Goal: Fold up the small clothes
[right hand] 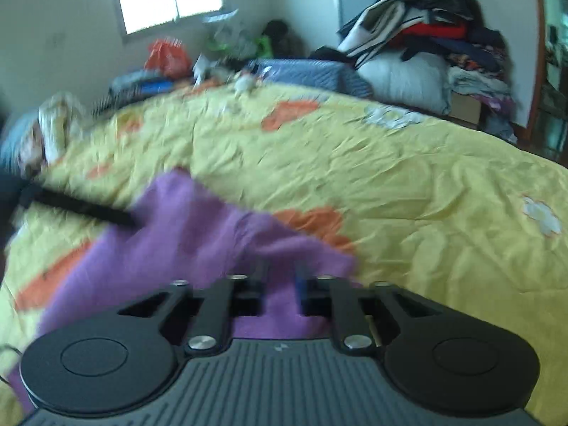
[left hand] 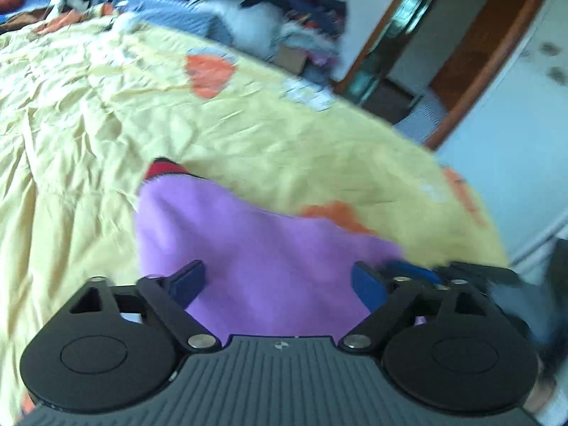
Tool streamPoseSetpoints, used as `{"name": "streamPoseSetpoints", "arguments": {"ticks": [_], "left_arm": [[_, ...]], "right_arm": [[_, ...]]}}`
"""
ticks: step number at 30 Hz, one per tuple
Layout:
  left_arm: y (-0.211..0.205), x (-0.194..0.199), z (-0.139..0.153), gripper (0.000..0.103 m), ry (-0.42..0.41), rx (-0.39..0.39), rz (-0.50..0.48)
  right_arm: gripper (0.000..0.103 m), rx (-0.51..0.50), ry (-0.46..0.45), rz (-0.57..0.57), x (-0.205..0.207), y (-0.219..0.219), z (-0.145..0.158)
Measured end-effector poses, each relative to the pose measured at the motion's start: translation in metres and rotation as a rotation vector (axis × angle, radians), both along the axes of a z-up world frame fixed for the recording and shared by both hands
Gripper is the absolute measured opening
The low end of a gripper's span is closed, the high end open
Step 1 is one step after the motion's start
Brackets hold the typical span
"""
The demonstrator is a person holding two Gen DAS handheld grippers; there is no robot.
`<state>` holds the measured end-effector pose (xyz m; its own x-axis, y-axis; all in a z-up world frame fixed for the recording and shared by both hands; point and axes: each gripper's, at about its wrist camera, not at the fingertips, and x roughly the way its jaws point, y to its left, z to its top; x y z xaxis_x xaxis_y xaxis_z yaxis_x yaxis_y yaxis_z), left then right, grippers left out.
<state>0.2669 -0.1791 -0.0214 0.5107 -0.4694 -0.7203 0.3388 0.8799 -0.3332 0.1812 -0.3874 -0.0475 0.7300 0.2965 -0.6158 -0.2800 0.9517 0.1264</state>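
**Op:** While both cameras are blurred, I log what I can. Purple garment (left hand: 255, 248) lies on the bed, on the yellow quilt (left hand: 88, 124), near the edge closest to me. A red-and-dark trim shows at its far corner in the left wrist view.

**Obs:** State of the tongs?

**Op:** Left tongs (left hand: 278, 284) stand wide, blue pads well apart, purple cloth showing between them but nothing pinched. Right tongs (right hand: 280, 285) are narrow, the fingers drawn close with purple fabric in the gap; I judge they are gripping the garment's near edge, though blur keeps me from seeing the contact cleanly.

**Obs:** And the dark bar on the left of the right wrist view?

**Op:** Looks like part of the other tool (right hand: 81, 209) reaching over the cloth. Too smeared to say more.

**Obs:** Progress on the fold?

**Op:** Early to middle, by my reading. The cloth looks partly lifted or doubled, since one flap rises toward the right camera, but no tidy folded packet is visible. No stack of finished small pieces shows on the quilt either.

**Obs:** What is left?

**Op:** Lay the held edge across, flatten it, probably one more fold. The clothes pile (right hand: 443, 35) beyond the bed is background clutter; I cannot tell whether any of it belongs to the job.
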Motion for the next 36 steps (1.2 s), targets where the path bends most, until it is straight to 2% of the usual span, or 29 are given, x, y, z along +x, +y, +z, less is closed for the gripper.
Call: {"name": "streamPoseSetpoints", "arguments": {"ticks": [2, 3, 4, 5, 7, 9, 11, 12, 16, 18, 20, 21, 22, 23, 25, 29, 30, 32, 33, 34, 35, 36], "left_arm": [[0.000, 0.024, -0.015, 0.074, 0.025, 0.082, 0.040], [-0.003, 0.031, -0.024, 0.076, 0.010, 0.135, 0.050], [0.004, 0.030, -0.021, 0.080, -0.050, 0.182, 0.056], [0.004, 0.032, -0.025, 0.080, -0.075, 0.220, 0.064], [0.004, 0.035, -0.026, 0.082, -0.079, 0.248, 0.066], [0.004, 0.037, -0.024, 0.082, -0.066, 0.254, 0.076], [0.006, 0.037, -0.022, 0.080, -0.050, 0.237, 0.089], [0.008, 0.036, -0.021, 0.080, -0.049, 0.226, 0.091], [0.014, 0.034, -0.022, 0.081, -0.045, 0.223, 0.091], [0.016, 0.034, -0.024, 0.082, -0.052, 0.221, 0.097], [0.015, 0.034, -0.025, 0.083, -0.061, 0.230, 0.092], [0.015, 0.034, -0.025, 0.084, -0.064, 0.235, 0.094], [0.016, 0.034, -0.026, 0.084, -0.066, 0.234, 0.096], [0.015, 0.034, -0.026, 0.084, -0.067, 0.235, 0.095], [0.016, 0.034, -0.025, 0.085, -0.063, 0.233, 0.101], [0.020, 0.029, -0.022, 0.084, -0.051, 0.215, 0.115], [0.022, 0.026, -0.021, 0.084, -0.051, 0.212, 0.116], [0.026, 0.021, -0.019, 0.085, -0.053, 0.205, 0.120], [0.028, 0.020, -0.018, 0.085, -0.052, 0.205, 0.120], [0.029, 0.018, -0.017, 0.085, -0.050, 0.206, 0.120], [0.031, 0.015, -0.016, 0.085, -0.050, 0.204, 0.124], [0.033, 0.012, -0.013, 0.085, -0.052, 0.205, 0.127]], "right_arm": [[0.012, -0.044, 0.009, 0.025, 0.009, 0.013, -0.010], [0.011, -0.076, 0.017, 0.018, 0.016, 0.017, -0.016], [0.008, -0.083, 0.011, 0.003, 0.021, 0.014, -0.019], [0.008, -0.081, 0.015, -0.025, 0.027, 0.009, -0.019], [0.008, -0.109, 0.018, -0.072, 0.038, 0.001, -0.021], [0.008, -0.049, 0.046, -0.083, 0.043, -0.009, -0.017], [0.013, -0.074, 0.019, -0.118, 0.033, -0.009, -0.008], [0.013, -0.051, 0.016, -0.115, 0.024, -0.008, -0.002], [0.014, -0.015, 0.003, -0.027, -0.019, 0.018, 0.009], [0.014, -0.049, 0.018, 0.012, -0.030, 0.035, 0.005], [0.013, -0.123, 0.041, -0.006, -0.029, 0.039, -0.009], [0.018, -0.120, 0.024, -0.026, -0.026, 0.031, -0.015], [0.023, -0.064, 0.038, -0.045, -0.019, 0.020, -0.016], [0.023, -0.011, 0.064, -0.068, -0.011, 0.010, -0.014], [0.023, -0.111, 0.056, -0.122, -0.007, 0.016, -0.008], [0.027, -0.106, 0.037, -0.076, -0.037, 0.040, 0.009], [0.030, -0.113, 0.037, -0.062, -0.045, 0.047, 0.010], [0.052, -0.095, 0.041, -0.033, -0.061, 0.055, 0.007], [0.054, -0.105, 0.044, -0.023, -0.066, 0.058, 0.003], [0.055, -0.156, 0.043, -0.038, -0.068, 0.060, -0.004], [0.067, -0.213, 0.038, -0.063, -0.066, 0.061, -0.012], [0.069, -0.170, 0.037, -0.073, -0.065, 0.051, -0.015]]}}
